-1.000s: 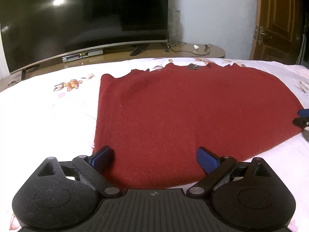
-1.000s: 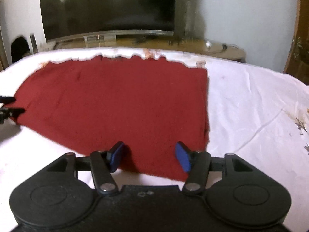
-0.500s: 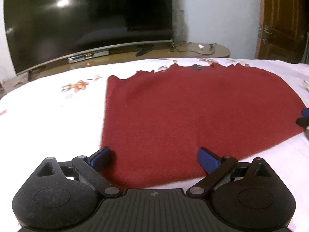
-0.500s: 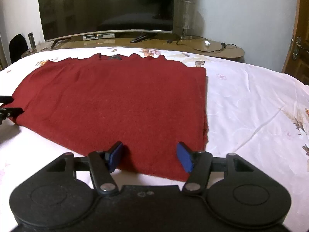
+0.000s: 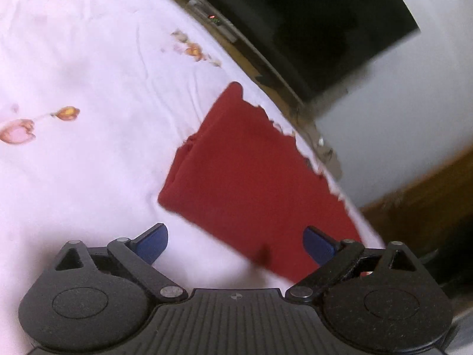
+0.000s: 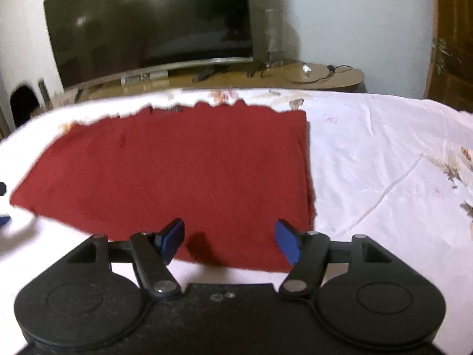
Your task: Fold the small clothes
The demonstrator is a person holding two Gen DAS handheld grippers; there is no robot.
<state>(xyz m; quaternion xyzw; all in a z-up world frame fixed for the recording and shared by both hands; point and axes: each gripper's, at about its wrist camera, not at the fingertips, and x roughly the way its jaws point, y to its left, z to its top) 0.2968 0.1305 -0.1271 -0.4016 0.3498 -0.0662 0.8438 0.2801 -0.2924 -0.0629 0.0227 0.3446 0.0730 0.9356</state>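
Seen sideways through the left wrist camera, a folded dark-red knit garment [image 5: 254, 177] lies flat on a white floral-print bedsheet [image 5: 88, 88], beside the bed's far edge. The left gripper [image 5: 236, 244] hangs above the cloth's near edge, jaws spread wide with nothing between the blue pads. A black television screen [image 5: 310, 23] fills the upper corner.

From the right wrist camera, the same garment [image 6: 177, 171] spreads across the sheet [image 6: 384, 162], its scalloped hem toward a wooden TV stand [image 6: 295, 77]. The right gripper [image 6: 230, 242] straddles the near edge, jaws opening, pads clear of the fabric.
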